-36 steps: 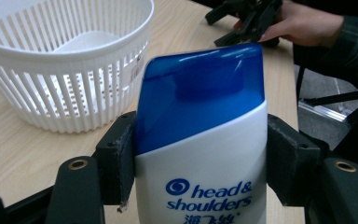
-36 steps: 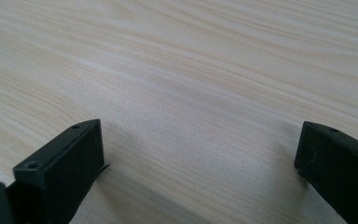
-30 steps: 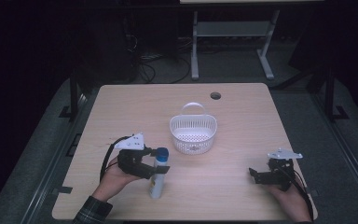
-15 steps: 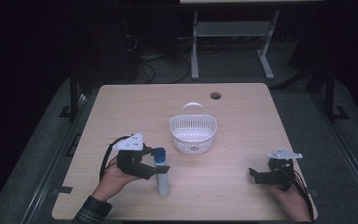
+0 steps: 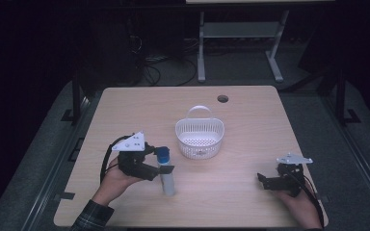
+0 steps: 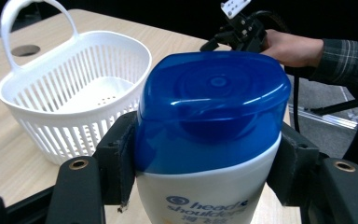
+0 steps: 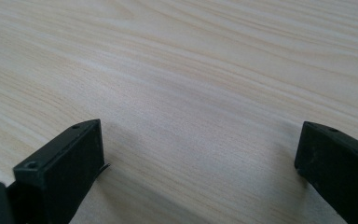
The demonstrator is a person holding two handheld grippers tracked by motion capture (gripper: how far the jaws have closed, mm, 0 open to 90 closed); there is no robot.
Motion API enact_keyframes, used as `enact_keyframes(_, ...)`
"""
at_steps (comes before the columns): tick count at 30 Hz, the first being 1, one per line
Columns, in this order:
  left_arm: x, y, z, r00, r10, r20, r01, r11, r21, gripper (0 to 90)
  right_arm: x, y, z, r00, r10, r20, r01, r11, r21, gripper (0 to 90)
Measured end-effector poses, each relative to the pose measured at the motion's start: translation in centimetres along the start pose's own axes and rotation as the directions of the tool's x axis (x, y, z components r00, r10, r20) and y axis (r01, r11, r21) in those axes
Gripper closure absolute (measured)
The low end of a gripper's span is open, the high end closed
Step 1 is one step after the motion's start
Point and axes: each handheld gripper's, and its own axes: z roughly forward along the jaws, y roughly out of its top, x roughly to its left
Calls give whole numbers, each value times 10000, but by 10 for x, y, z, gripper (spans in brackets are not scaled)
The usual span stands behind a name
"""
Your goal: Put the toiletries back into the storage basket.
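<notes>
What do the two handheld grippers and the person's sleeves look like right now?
Both are black two-jaw tools. The left gripper and the right gripper each carry a grey three-cornered plate with small holes on top and trail a black cable. The jaws are blocky, with flat inner pads and round screw holes. The person wears a dark plaid sleeve on each arm.

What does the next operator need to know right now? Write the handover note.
Left gripper: shut on the shampoo bottle, jaws clamped just below its blue cap. The bottle stands upright near the front of the table.
Right gripper: open, holding nothing, low over bare wood at the right front.
White basket: mid-table, just beyond and to the right of the bottle, handle at its far side; nothing visible inside.
Done: bottle gripped.
Left, most likely: carry the bottle over the near rim, set it in the basket and release.
</notes>
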Motion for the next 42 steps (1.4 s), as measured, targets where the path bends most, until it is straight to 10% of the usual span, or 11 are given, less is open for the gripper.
enact_keyframes(42,44,69,-12,9933,288,-1120,-369,9968,-714,354,0,0,0,10000,11,-7,-11,10000,-6,8)
